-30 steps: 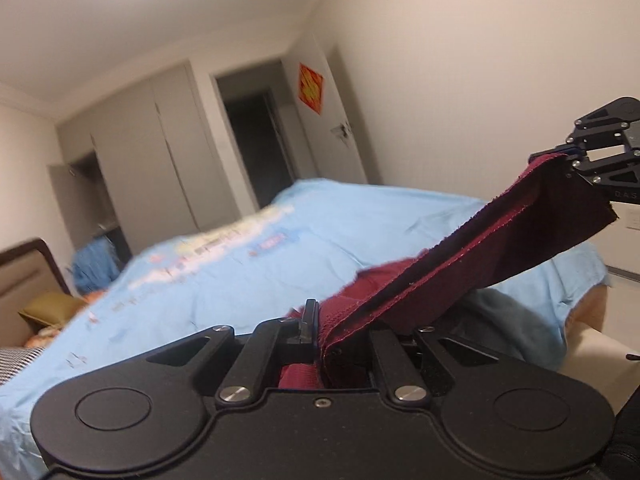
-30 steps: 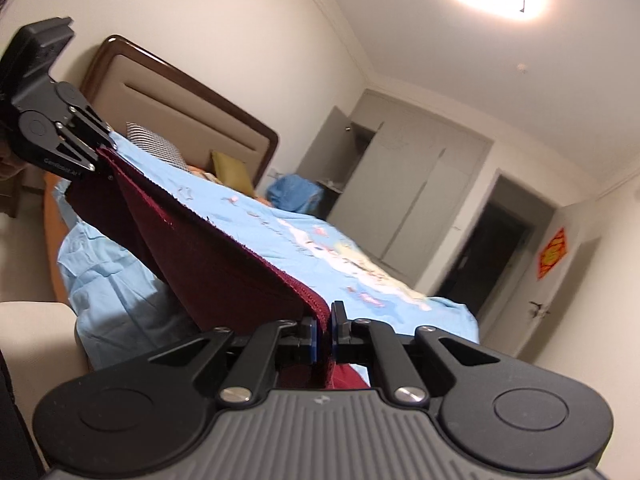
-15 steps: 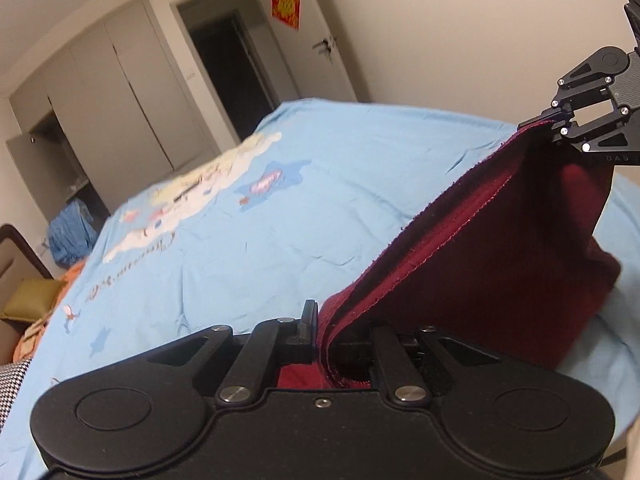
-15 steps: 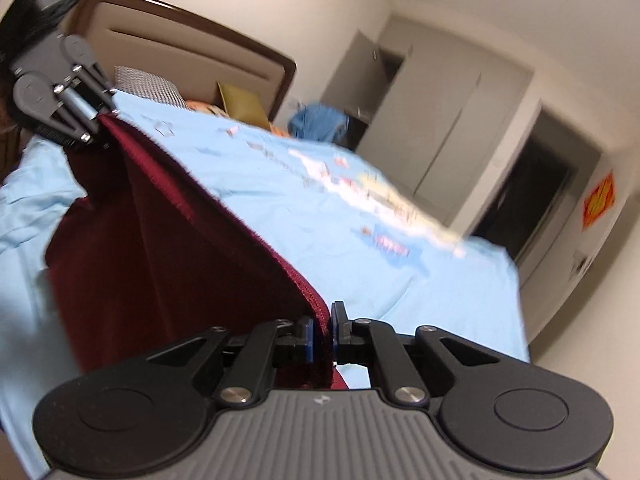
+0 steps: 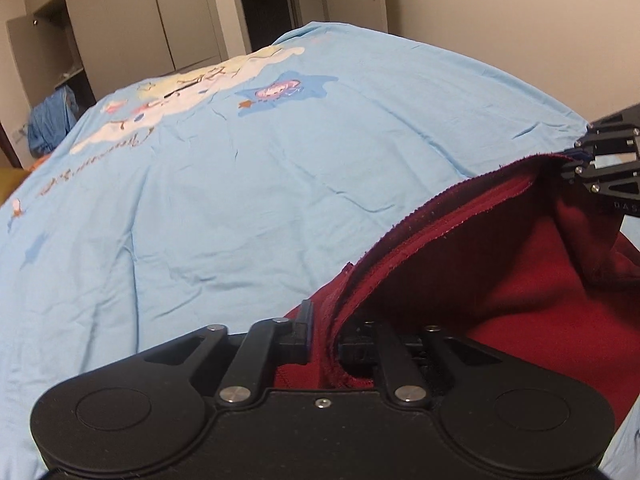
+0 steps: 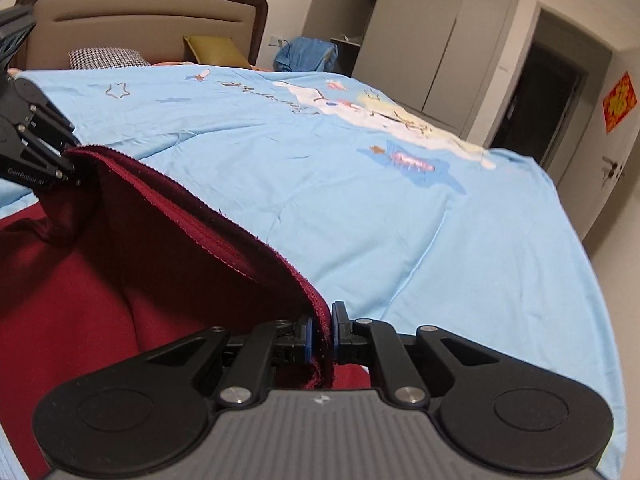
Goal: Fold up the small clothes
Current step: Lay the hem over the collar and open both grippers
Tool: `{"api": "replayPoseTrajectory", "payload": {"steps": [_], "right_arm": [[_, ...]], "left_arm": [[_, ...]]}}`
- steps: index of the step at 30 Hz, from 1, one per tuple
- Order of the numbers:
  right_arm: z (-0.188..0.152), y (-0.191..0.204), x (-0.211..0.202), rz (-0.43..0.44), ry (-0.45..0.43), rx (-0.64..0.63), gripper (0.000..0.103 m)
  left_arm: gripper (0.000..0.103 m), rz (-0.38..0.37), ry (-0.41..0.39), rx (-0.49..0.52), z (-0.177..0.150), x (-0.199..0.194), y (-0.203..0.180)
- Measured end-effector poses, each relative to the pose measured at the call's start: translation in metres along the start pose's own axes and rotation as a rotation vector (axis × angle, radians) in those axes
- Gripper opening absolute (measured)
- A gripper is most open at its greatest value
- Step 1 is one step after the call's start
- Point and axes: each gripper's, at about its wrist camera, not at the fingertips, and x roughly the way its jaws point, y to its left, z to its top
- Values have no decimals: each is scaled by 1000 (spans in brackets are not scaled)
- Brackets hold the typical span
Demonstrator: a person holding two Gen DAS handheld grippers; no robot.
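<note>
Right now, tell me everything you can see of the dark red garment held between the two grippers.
The dark red knit garment looks soft and thick, fleecy inside, with a stitched, slightly frayed hem. That hem is stretched between the left gripper and the right gripper, both clamped on it. The raised layer arches over the rest, which lies spread on the light blue printed bedsheet near the bed's edge. What kind of garment it is cannot be told.

Your left gripper (image 5: 323, 332) is clamped on the red garment (image 5: 500, 280). Your right gripper (image 6: 320, 334) pinches the same hem, level and well apart.
</note>
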Motion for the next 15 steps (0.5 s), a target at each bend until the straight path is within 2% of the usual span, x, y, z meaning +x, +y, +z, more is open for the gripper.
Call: {"api": "replayPoseTrajectory", "payload": {"steps": [1, 2, 3, 4, 5, 8, 11, 15], "right_arm": [[-3, -4, 2, 12, 3, 18, 11], [-6, -7, 4, 28, 6, 35, 19], [-8, -12, 5, 42, 10, 58, 27], [-11, -15, 4, 60, 8, 82, 51], [-13, -19, 1, 79, -3, 109, 70], [-18, -35, -12, 138, -43, 197, 87], [-28, -46, -27, 151, -71, 254, 91], [-45, -35, -49, 143, -90, 190, 93]], "left_arm": [[29, -14, 2, -11, -3, 0, 1], [51, -35, 4, -19, -5, 3, 3], [66, -51, 3, -28, -6, 5, 5], [87, -57, -11, -38, -7, 6, 8], [93, -57, -38, -45, -10, 3, 10], [99, -97, -80, -74, -17, -4, 19], [100, -104, -101, -131, -28, -14, 28], [100, -116, -117, -58, -53, -29, 18]]}}
